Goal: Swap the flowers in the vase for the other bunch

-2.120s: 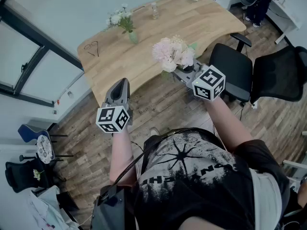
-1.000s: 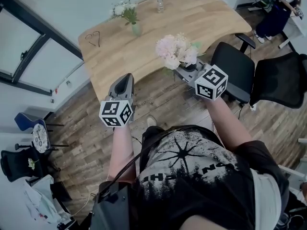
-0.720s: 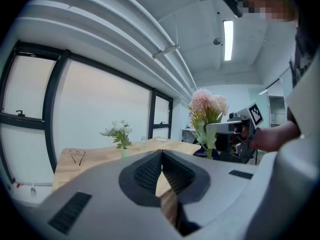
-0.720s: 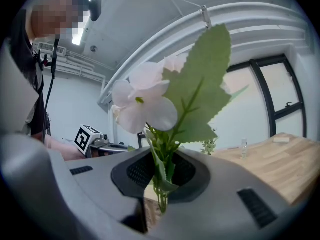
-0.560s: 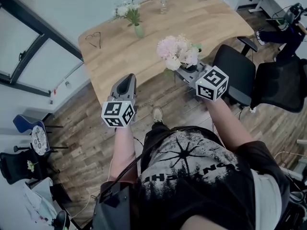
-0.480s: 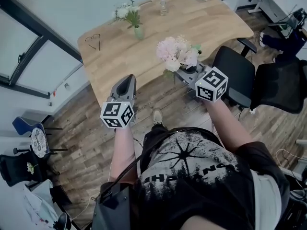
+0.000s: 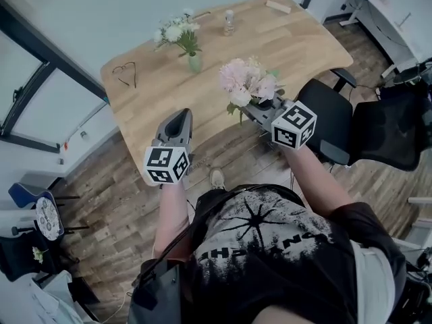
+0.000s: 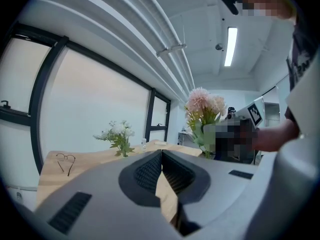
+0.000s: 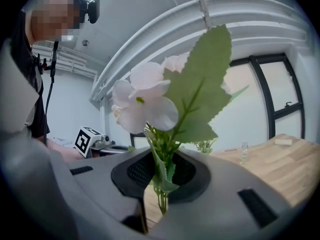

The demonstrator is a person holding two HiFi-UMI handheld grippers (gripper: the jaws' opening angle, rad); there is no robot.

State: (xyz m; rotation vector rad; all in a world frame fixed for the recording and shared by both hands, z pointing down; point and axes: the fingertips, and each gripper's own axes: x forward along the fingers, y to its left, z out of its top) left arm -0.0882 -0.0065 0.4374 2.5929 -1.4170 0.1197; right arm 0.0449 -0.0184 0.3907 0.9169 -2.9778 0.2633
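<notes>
My right gripper (image 7: 251, 110) is shut on the stems of a pink bunch of flowers (image 7: 246, 81), held upright over the near edge of the wooden table (image 7: 162, 93); its blooms and a big green leaf (image 9: 202, 91) fill the right gripper view. At the far side of the table a small green vase (image 7: 194, 62) holds a white bunch of flowers (image 7: 177, 31), which also shows small in the left gripper view (image 8: 118, 136). To the left, short of the table edge, my left gripper (image 7: 177, 121) stays shut and empty, its jaws pressed together.
A pair of glasses (image 7: 123, 73) lies on the table's left part, a small clear bottle (image 7: 230, 21) and a wooden block (image 7: 278, 7) at its far end. Black office chairs (image 7: 324, 117) stand right of the table. Wood floor lies below me.
Both grippers and I have come closer to the table; the pink bunch now hangs over its near edge. The vase with white flowers sits lower in the view, nearer to me.
</notes>
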